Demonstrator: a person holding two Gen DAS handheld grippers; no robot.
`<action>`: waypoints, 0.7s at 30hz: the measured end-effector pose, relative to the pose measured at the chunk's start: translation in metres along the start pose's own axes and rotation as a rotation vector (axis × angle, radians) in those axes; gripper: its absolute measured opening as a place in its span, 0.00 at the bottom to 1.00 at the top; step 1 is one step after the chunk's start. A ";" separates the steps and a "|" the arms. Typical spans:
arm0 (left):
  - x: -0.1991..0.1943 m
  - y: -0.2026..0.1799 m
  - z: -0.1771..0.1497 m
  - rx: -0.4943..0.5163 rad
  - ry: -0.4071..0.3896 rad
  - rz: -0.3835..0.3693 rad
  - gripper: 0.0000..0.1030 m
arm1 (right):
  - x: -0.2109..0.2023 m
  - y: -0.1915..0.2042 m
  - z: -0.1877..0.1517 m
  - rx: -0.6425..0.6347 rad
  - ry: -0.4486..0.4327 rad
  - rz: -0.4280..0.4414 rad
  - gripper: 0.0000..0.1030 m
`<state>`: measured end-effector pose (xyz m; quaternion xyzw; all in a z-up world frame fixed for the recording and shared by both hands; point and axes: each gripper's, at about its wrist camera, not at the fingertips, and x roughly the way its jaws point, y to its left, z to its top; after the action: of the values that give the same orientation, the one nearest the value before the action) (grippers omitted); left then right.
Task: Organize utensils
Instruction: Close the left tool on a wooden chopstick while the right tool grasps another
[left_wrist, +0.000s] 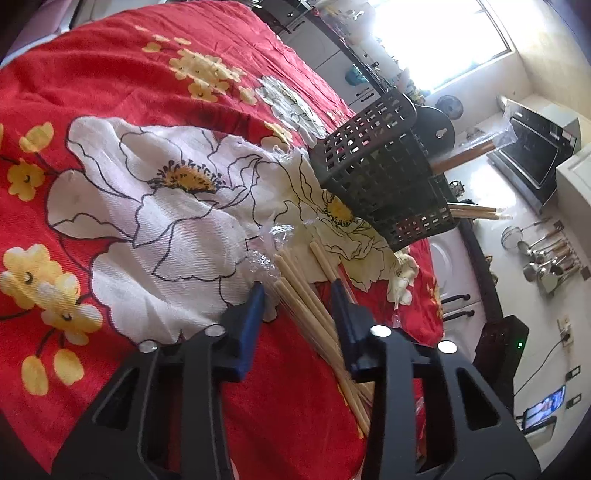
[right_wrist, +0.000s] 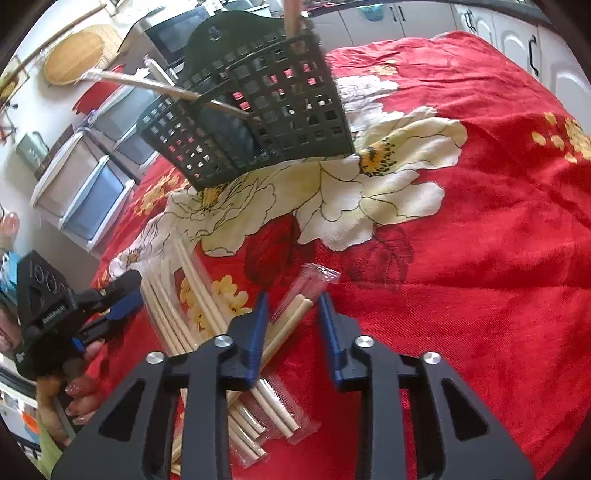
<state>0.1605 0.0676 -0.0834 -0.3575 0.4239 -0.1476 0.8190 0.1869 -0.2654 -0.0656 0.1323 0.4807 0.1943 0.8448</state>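
Both my claws part-open, nothing pinched yet: left gripper (left_wrist: 299, 295) astride loose chopsticks (left_wrist: 306, 291), right gripper (right_wrist: 293, 301) astride a wrapped pair (right_wrist: 295, 314) near the basket (right_wrist: 258, 110); close squarely mid-shaft.

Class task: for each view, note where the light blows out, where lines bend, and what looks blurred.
Left wrist view: the window is blown out white, the counter edge bows, and the chopsticks between the claw's fingers look smeared. Right wrist view: even light, cupboards curve at the rim, and the basket is sharp.
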 end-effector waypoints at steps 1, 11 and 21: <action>0.001 0.002 0.000 -0.010 0.002 -0.004 0.19 | 0.000 -0.002 0.001 0.009 -0.001 0.004 0.22; 0.000 0.017 0.002 -0.069 0.010 -0.062 0.08 | 0.000 -0.006 0.005 0.058 -0.009 0.030 0.13; -0.015 0.023 0.007 -0.080 -0.025 -0.098 0.06 | -0.015 -0.001 0.013 0.062 -0.048 0.084 0.09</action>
<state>0.1553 0.0955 -0.0882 -0.4120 0.4013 -0.1659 0.8011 0.1912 -0.2738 -0.0477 0.1831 0.4602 0.2111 0.8427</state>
